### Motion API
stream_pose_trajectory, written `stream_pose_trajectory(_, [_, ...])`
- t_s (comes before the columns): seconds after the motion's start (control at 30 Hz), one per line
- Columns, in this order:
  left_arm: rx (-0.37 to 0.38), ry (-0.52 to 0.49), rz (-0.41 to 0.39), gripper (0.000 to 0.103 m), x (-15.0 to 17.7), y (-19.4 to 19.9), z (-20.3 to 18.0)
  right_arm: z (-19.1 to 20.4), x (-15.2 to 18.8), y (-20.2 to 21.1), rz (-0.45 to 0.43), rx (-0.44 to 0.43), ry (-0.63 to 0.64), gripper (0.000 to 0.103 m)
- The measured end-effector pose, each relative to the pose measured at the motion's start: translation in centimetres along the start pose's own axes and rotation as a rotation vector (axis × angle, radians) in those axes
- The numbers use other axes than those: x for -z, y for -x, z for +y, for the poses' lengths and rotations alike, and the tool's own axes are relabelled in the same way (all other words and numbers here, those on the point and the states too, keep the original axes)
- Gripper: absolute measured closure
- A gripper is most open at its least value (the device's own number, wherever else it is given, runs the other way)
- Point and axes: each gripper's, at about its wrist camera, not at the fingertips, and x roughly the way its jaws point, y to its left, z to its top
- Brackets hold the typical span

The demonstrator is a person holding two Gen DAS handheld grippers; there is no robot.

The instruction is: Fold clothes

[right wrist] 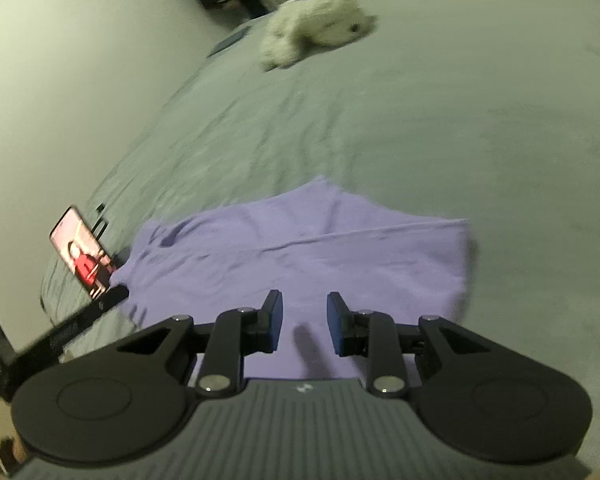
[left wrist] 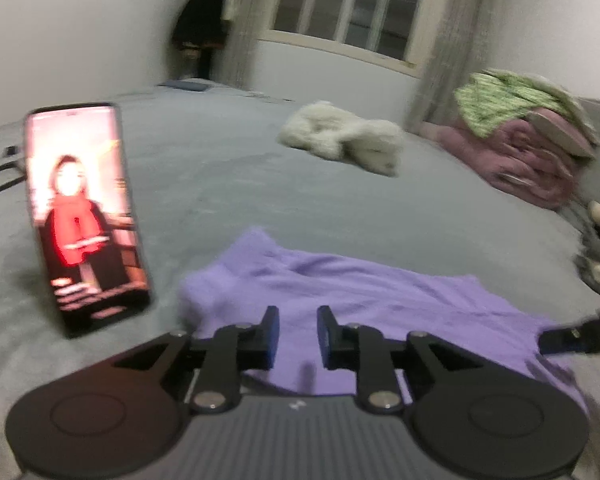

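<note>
A purple garment lies spread on the grey bed, partly folded, with creases across it; it also shows in the right wrist view. My left gripper is open and empty, just above the garment's near edge at its left part. My right gripper is open and empty, above the near edge toward the garment's right part. The tip of the right gripper shows at the right edge of the left wrist view. The left gripper's side shows at the lower left of the right wrist view.
A lit phone stands propped on the bed left of the garment, also in the right wrist view. A white plush toy lies farther back. A pile of pink and green clothes sits at the right. The grey bedsheet stretches beyond.
</note>
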Motion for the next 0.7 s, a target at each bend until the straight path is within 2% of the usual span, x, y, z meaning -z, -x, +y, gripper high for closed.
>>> stream_pose_trajectory(0.33, [0.247,-0.213,0.033,0.065,2.4,-0.7,-7.3,-4.1,1.0,2.6,0.064,0.03,-0.086,0.068])
stream_pose_trajectory(0.7, [0.502,-0.428,0.059,0.052,4.7,-0.6,-13.6,-7.5,3.9,3.5,0.188,-0.172,-0.268,0.068])
